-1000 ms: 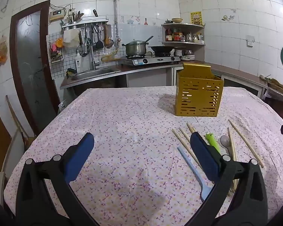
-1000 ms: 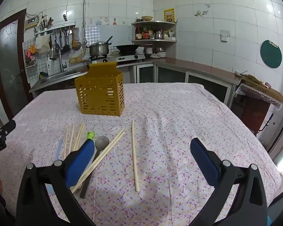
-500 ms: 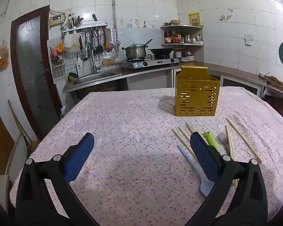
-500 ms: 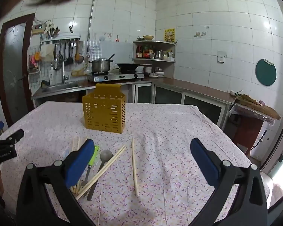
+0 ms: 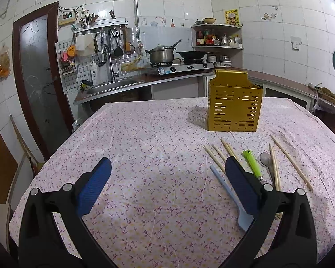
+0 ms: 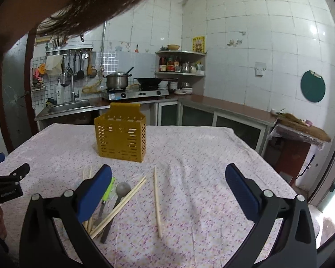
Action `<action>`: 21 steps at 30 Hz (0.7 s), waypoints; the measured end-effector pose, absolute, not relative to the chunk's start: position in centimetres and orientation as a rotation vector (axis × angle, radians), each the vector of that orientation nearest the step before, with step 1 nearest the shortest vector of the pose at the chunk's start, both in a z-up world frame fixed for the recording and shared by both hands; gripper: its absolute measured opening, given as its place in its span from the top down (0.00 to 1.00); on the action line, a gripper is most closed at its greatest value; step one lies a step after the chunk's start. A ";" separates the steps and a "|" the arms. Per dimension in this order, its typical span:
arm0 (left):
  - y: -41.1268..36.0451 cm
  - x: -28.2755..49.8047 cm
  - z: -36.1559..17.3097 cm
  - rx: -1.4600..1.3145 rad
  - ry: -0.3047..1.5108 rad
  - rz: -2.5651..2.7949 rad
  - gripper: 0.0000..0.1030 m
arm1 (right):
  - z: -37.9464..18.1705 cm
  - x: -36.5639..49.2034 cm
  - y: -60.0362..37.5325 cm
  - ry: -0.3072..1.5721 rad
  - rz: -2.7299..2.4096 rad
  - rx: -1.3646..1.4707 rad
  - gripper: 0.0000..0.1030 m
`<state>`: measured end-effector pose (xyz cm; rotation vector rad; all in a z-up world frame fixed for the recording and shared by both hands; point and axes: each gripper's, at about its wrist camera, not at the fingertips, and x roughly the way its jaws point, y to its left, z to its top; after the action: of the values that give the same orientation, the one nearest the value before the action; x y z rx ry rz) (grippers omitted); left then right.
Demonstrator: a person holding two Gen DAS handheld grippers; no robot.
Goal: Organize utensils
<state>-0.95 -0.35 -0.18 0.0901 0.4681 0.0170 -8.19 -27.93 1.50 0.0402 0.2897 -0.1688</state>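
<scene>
We hold our left gripper (image 5: 167, 176) and right gripper (image 6: 167, 178) spread wide, empty, above the floral-clothed tabletop (image 5: 145, 134). Wooden chopsticks (image 6: 156, 201) and a grey spoon (image 6: 122, 188) lie near the perforated yellow utensil holder (image 6: 120, 138).

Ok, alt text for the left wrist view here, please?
Open left tongs hover over a floral tablecloth, holding nothing. To their right lie loose chopsticks, a green-handled tool, a spoon and a blue utensil, in front of a yellow caddy. A kitchen counter with sink and stove runs behind.
</scene>
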 end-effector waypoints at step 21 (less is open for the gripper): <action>0.0 2.3 -1.4 0.059 0.539 0.078 0.05 | -1.1 -4.0 -29.5 0.425 -0.113 0.118 0.04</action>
<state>2.31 -0.03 -1.41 0.0586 0.5389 0.0775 -4.04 -29.50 -1.11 0.1183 0.4253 -0.1134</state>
